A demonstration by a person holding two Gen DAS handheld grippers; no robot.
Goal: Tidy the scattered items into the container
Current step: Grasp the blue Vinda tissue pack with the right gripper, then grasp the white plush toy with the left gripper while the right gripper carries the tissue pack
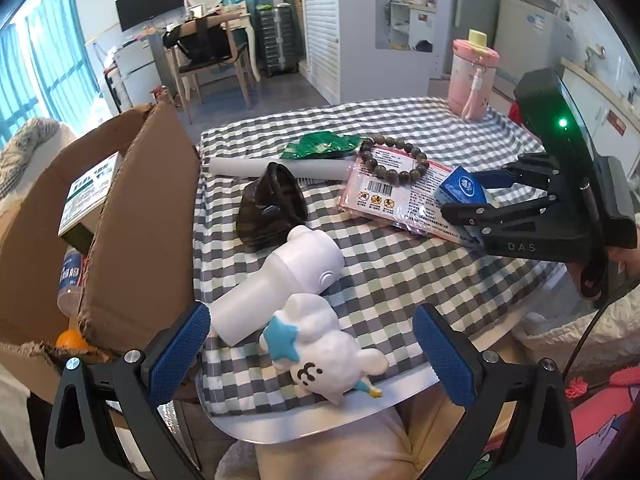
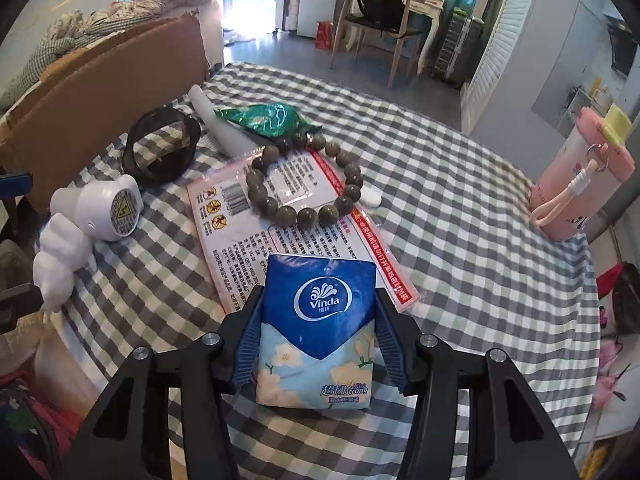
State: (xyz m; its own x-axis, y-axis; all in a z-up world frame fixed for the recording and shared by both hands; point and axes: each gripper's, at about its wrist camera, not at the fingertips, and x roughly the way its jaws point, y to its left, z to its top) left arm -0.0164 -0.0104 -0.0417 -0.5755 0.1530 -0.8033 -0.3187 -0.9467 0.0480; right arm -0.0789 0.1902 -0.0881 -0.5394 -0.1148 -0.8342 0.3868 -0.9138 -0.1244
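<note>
right claw [image 2: 316, 344] clamps tissue pack [image 2: 318, 332] near pink sachet [image 2: 280, 236] | left claw [image 1: 312, 352] wide around white toy [image 1: 320, 344] | surface [image 2: 460, 240] checked

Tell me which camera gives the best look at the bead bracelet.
The right wrist view: the bead bracelet lies close and near centre, each bead distinct, resting on the printed packet. The left wrist view shows the bracelet smaller and farther off, though its whole loop is still visible.

Bracelet [image 2: 306, 182] lies on packet [image 2: 280, 236], beside box [image 1: 132, 216].
</note>
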